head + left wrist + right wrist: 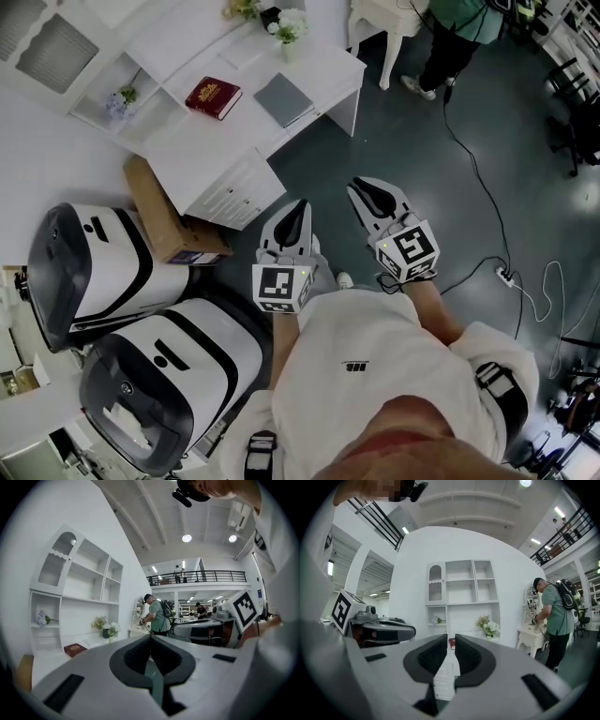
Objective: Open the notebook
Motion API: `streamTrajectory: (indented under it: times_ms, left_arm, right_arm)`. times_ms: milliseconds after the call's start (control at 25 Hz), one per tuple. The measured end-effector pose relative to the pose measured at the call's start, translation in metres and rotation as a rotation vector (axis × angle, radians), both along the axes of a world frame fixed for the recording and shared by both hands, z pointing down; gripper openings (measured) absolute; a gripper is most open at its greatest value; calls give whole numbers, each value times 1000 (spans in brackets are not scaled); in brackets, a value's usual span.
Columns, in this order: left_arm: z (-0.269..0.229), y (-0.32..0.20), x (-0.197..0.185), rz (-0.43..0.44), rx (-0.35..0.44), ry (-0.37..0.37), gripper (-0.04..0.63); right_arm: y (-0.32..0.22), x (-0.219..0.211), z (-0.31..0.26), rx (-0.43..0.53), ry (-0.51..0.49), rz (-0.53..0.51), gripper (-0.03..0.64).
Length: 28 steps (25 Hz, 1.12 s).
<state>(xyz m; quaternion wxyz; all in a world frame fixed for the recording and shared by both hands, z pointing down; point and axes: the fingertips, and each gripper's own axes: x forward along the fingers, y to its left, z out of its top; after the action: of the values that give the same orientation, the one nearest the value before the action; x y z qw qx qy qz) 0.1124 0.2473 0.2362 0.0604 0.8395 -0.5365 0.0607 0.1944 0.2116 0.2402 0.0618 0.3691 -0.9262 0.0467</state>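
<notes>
The grey notebook lies closed on the white desk at the top of the head view, next to a red book. Both grippers hang over the dark floor, well short of the desk and pointing toward it. My left gripper has its tips together with nothing in them. My right gripper shows a narrow gap between its jaws, and nothing is in it. Through that gap the red book shows far off. In the left gripper view the red book lies on the desk at lower left.
A cardboard box leans by the desk. Two white-and-black machines stand at the left. A cable and power strip lie on the floor at right. A person stands at a small white table. Flowers sit on the desk.
</notes>
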Motion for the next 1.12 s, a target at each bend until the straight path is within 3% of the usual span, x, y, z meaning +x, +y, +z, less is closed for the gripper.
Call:
streamTrajectory:
  times_ms: [1120]
  left_arm:
    - [25, -164, -70, 134, -45, 14, 0]
  right_arm:
    - [-151, -73, 19, -25, 48, 107, 35]
